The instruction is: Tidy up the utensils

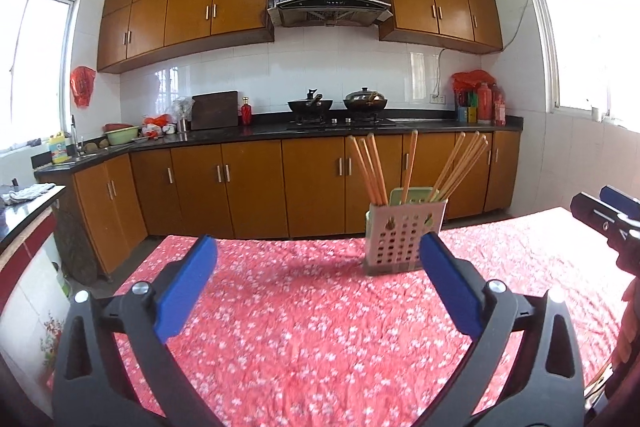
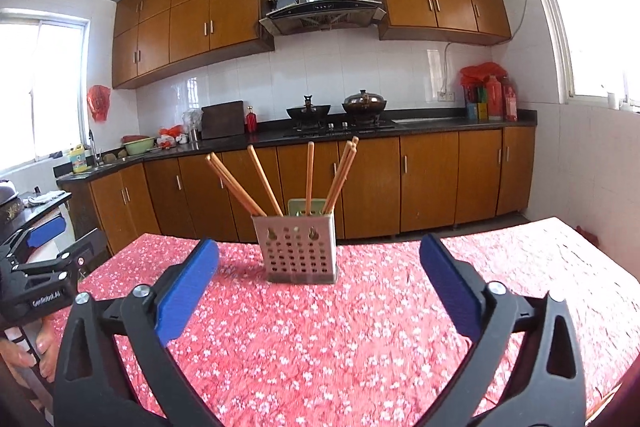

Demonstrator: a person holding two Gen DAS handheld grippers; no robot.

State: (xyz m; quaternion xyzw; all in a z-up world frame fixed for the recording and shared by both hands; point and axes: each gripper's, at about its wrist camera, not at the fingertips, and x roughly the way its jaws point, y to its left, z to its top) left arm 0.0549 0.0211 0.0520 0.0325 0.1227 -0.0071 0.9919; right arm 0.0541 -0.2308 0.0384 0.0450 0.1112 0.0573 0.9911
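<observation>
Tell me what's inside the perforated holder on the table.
The holder has wooden chopsticks standing in it, leaning apart in a fan, with a pale green piece at the back. Their lower ends are hidden by its wall.

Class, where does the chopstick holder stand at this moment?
The chopstick holder stands upright on the floral tablecloth near the table's far edge, centred in the right wrist view and right of centre in the left wrist view, chopsticks inside.

- One perforated utensil holder point(image 2: 299, 247) is shown on one table with a floral cloth point(image 2: 360, 327).
- About seven chopsticks point(image 2: 264, 181) are counted in it.
- Two woks point(image 2: 308, 111) are seen on the stove.
- Two windows point(image 1: 36, 67) are visible.
</observation>
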